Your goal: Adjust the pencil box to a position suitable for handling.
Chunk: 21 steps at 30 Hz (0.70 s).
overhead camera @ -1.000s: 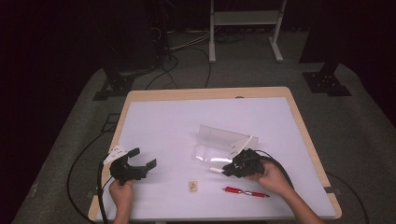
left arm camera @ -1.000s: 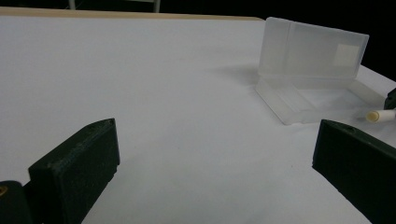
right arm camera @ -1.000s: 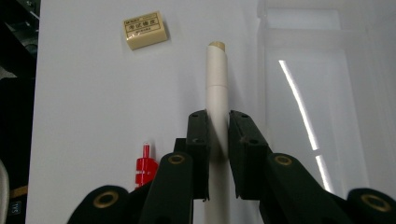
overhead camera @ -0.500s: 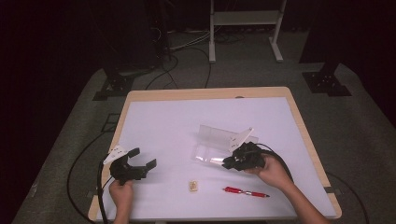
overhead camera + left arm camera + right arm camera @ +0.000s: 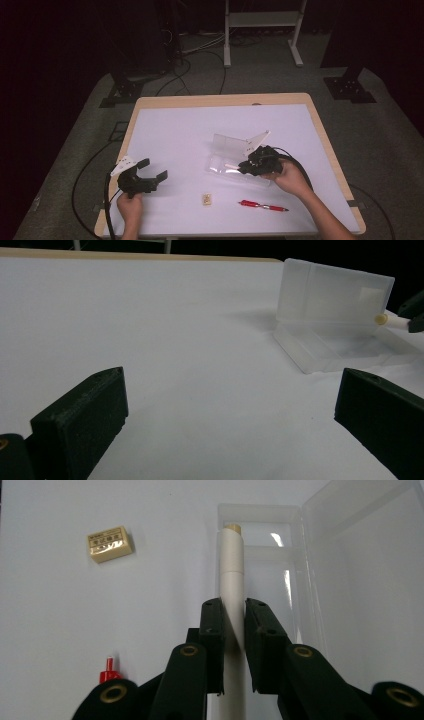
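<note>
The white tabletop (image 5: 190,135) carries a clear open box (image 5: 230,157) right of centre, an eraser (image 5: 206,199) at six o'clock, and a red pen (image 5: 263,206) at five o'clock.

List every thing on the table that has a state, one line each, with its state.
Clear plastic case: open, lid raised.
White pen: clamped in the right claw, tip over the case's tray.
Right claw: shut on the white pen.
Left claw: open, holding nothing.
Red pen: lying flat, untouched.
Eraser: lying flat, untouched.

Cream pen (image 5: 232,580) over open clear case (image 5: 350,580)
</note>
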Each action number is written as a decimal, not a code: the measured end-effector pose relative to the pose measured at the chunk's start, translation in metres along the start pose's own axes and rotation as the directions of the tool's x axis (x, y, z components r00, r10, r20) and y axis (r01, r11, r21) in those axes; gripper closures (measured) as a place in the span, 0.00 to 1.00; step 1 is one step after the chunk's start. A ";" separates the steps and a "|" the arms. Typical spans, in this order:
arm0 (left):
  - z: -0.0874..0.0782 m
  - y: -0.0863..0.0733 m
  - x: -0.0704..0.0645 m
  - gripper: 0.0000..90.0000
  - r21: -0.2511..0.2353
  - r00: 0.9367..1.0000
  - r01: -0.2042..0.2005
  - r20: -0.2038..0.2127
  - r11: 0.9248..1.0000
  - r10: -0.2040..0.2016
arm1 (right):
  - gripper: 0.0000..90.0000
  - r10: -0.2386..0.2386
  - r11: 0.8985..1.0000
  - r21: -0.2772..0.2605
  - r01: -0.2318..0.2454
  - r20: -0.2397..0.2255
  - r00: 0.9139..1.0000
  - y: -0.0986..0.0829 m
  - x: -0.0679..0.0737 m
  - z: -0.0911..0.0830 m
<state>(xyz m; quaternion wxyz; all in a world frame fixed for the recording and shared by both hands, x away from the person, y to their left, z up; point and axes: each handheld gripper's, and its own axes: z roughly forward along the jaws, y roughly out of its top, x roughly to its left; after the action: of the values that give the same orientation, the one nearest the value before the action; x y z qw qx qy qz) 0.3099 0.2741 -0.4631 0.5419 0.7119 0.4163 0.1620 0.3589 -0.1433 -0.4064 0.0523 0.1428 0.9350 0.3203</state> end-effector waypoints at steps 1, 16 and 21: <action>0.000 0.000 0.000 0.00 0.000 1.000 0.000 0.000 1.000 0.000 | 0.87 0.000 1.000 0.002 0.000 0.002 1.000 0.000 -0.001 0.001; 0.000 0.000 0.000 0.00 0.000 1.000 -0.001 0.000 1.000 0.001 | 0.87 0.017 0.999 0.030 -0.017 0.025 1.000 0.000 -0.015 0.011; 0.000 0.000 0.000 0.00 0.000 1.000 0.000 0.001 1.000 0.000 | 0.87 0.016 0.999 0.040 -0.017 0.034 0.999 -0.002 -0.020 0.016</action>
<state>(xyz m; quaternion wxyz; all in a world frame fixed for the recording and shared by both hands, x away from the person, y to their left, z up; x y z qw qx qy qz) 0.3100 0.2741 -0.4631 0.5420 0.7120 0.4160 0.1619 0.3806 -0.1410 -0.4201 0.0627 0.1569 0.9390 0.2994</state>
